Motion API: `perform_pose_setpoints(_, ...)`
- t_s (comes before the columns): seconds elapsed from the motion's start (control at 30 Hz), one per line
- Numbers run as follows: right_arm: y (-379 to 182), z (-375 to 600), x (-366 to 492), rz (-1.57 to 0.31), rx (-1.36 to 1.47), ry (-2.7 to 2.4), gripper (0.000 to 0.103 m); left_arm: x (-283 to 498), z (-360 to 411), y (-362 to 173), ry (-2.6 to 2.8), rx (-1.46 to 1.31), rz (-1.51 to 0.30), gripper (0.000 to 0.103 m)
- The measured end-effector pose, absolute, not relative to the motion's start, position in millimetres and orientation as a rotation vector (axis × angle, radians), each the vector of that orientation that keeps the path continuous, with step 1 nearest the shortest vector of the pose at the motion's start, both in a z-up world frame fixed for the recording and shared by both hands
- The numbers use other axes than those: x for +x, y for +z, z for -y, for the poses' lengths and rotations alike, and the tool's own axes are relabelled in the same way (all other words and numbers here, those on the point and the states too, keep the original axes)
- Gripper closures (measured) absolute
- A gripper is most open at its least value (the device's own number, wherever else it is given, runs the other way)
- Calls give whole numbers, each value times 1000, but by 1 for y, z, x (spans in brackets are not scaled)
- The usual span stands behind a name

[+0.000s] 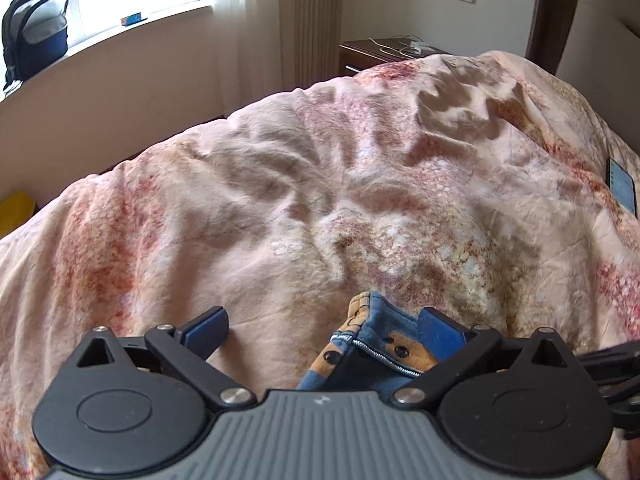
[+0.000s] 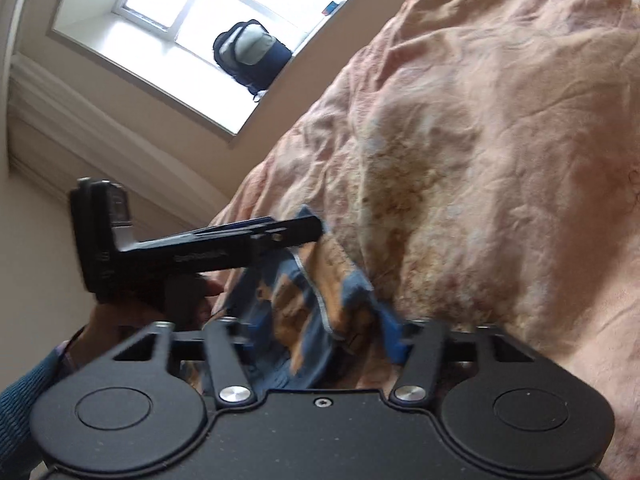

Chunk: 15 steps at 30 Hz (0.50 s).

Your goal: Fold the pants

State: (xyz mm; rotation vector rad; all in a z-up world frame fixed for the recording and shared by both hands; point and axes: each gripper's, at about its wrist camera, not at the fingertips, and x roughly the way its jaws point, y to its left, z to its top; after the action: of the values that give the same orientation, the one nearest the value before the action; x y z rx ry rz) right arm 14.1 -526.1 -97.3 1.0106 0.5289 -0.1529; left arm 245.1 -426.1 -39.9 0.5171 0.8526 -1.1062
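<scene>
Small blue denim pants (image 1: 374, 350) with orange patches and a zipper lie bunched on the floral bed cover (image 1: 320, 200), close in front of my left gripper (image 1: 324, 330). Its blue fingers stand wide apart; the pants lie against the right finger (image 1: 440, 330), not pinched. In the right wrist view the pants (image 2: 308, 292) fill the space between the fingers of my right gripper (image 2: 320, 340), which stand wide apart with cloth draped over them. The left gripper's body (image 2: 192, 252) shows from the side, held by a hand, touching the pants' top edge.
A phone (image 1: 622, 186) lies on the bed at the far right. A nightstand (image 1: 376, 54) with cables stands beyond the bed, next to the headboard (image 1: 592, 24). A dark backpack (image 1: 36, 28) sits on the window sill. A yellow object (image 1: 16, 212) is at the left bedside.
</scene>
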Motion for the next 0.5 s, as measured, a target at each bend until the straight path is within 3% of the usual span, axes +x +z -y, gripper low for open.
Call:
perform_pose_setpoints(0.03, -100, 526, 16, -551, 1016, -163, 76, 246, 424, -37, -1100, 499, -861, 0)
perform_pose_setpoints(0.23, -92, 510, 21, -577, 897, -216, 85, 246, 408, -7, -1061, 346, -977, 0)
perform_pose_setpoints(0.5, -51, 433, 50, -615, 226, -299, 87, 247, 419, 6, -925, 236, -1320, 5)
